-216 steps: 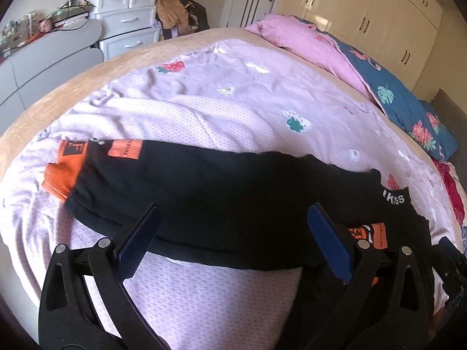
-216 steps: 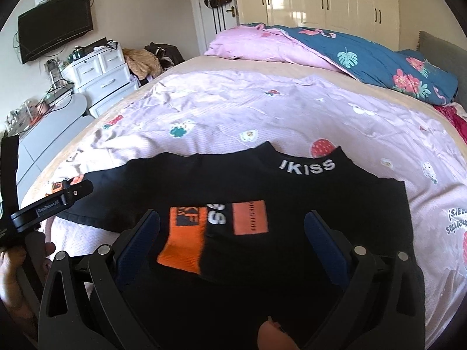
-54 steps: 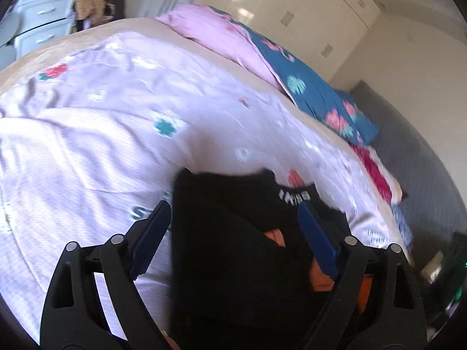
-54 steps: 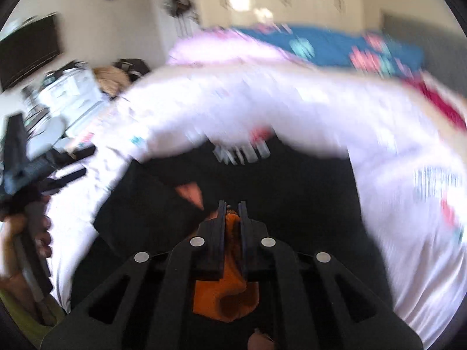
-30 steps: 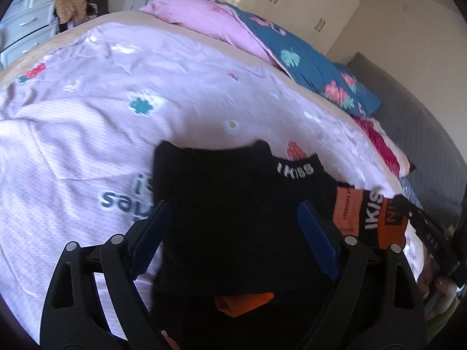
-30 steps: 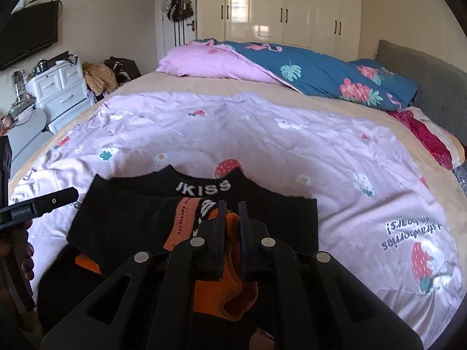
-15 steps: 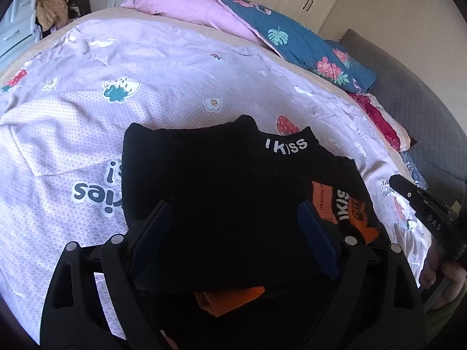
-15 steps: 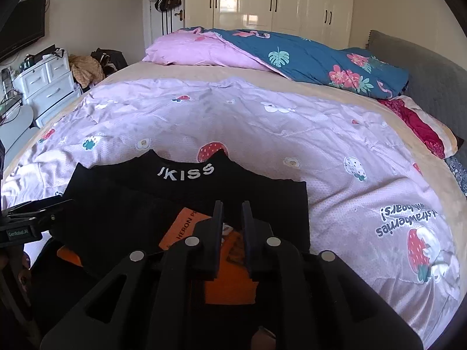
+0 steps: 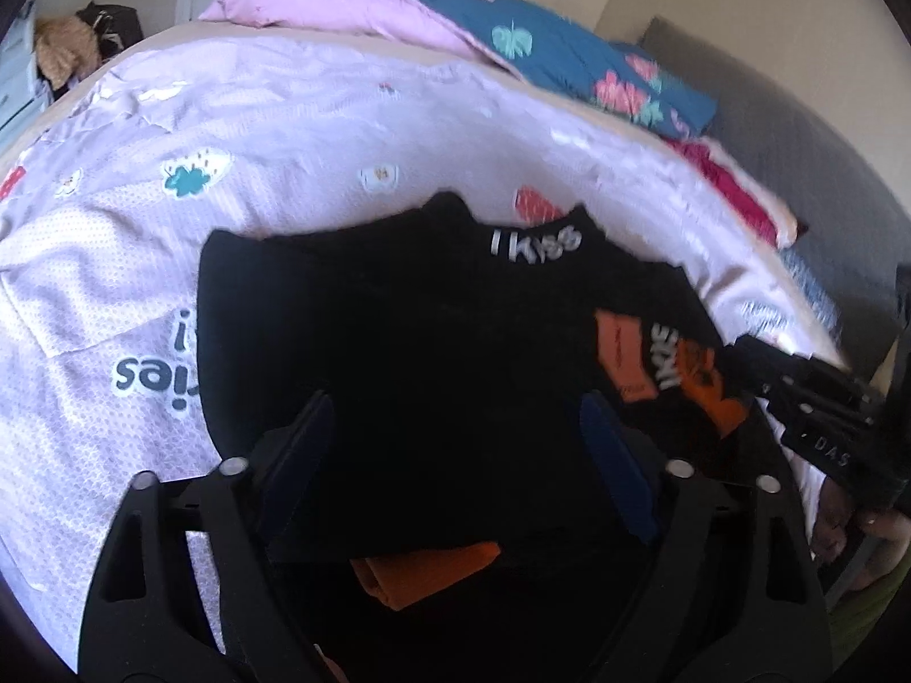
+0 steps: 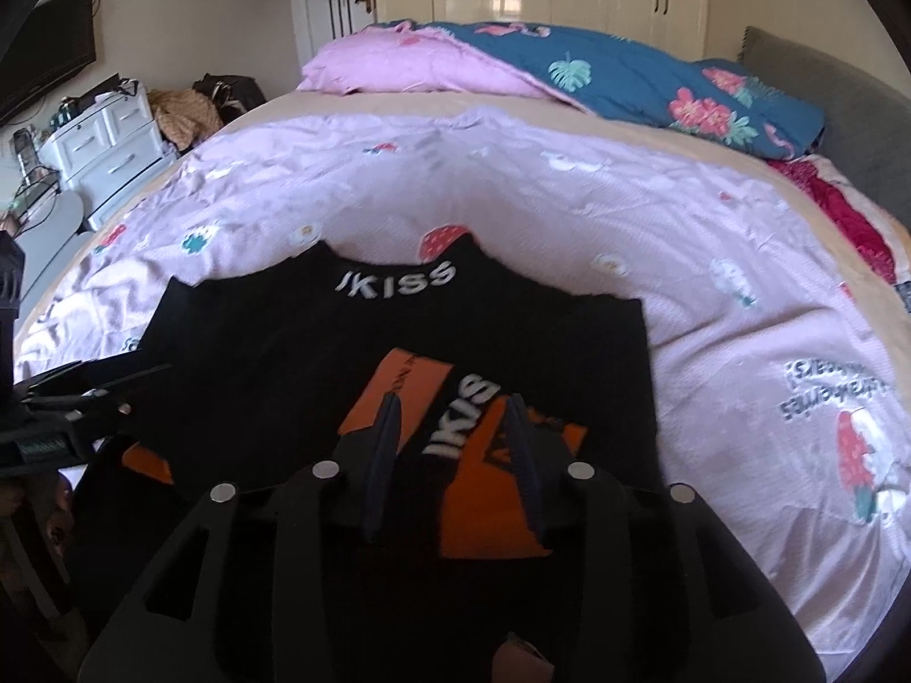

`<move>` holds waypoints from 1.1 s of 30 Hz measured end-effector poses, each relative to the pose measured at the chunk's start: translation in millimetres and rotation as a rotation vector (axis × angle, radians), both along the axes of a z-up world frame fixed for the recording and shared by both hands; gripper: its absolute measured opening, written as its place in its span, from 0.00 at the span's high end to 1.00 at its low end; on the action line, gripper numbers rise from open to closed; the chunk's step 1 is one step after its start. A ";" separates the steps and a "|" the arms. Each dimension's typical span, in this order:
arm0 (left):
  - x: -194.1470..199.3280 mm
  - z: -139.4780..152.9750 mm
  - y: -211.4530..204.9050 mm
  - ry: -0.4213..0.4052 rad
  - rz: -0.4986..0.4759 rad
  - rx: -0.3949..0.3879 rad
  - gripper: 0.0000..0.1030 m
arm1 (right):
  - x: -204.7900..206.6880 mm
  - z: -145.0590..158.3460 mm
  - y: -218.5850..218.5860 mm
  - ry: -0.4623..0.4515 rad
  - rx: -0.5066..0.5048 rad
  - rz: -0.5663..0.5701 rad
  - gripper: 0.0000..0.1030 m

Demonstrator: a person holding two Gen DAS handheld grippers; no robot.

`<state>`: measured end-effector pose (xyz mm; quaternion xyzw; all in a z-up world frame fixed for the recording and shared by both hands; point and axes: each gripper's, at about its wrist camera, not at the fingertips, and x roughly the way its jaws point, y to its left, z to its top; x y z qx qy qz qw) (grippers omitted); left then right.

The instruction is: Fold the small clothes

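Here the right gripper (image 10: pixel 452 438) hovers low over the folded-in orange sleeve cuff (image 10: pixel 501 503), jaws opening with nothing pinched, apparently letting the cuff settle on the black sweater (image 10: pixel 296 353). Left of that cuff, the left gripper (image 9: pixel 455 432) is closing, still wide and empty. The sweater lies flat on the pink strawberry quilt (image 10: pixel 569 210).

The top (image 10: pixel 398 341) in the middle of the frame is black, with white lettering at the collar and orange patches on its sleeve (image 10: pixel 484 455). The sheet (image 10: pixel 626 216) under it is pale lilac with strawberries and dark lettering. At upper right, the quilt (image 10: pixel 626 74) is teal with red flowers, pink underneath.
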<state>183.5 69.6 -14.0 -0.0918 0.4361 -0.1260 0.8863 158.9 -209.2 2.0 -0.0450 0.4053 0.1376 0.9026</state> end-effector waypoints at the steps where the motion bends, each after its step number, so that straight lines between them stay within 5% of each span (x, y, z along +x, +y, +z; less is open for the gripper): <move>1: 1.4 -4.3 -1.5 0.017 -0.009 0.005 0.44 | -0.1 -3.1 3.4 0.010 -0.004 0.007 0.65; 5: 5.3 -17.3 -4.7 0.059 -0.023 0.062 0.54 | -2.4 -10.0 14.6 0.029 -0.004 0.043 0.65; 16: 6.2 -24.8 1.2 0.073 -0.029 0.017 0.49 | 5.1 -40.8 24.0 0.130 -0.066 0.048 0.64; 18: 6.1 -24.6 2.2 0.075 -0.028 0.012 0.49 | 8.0 -49.6 16.4 0.151 -0.089 -0.004 0.53; 25: 5.4 -23.3 0.4 0.074 -0.030 0.031 0.48 | 3.6 -45.9 9.7 0.135 -0.034 -0.002 0.51; 33: 4.3 -20.1 -3.1 0.072 -0.040 0.030 0.39 | -14.0 -27.7 -2.3 0.068 0.062 -0.022 0.32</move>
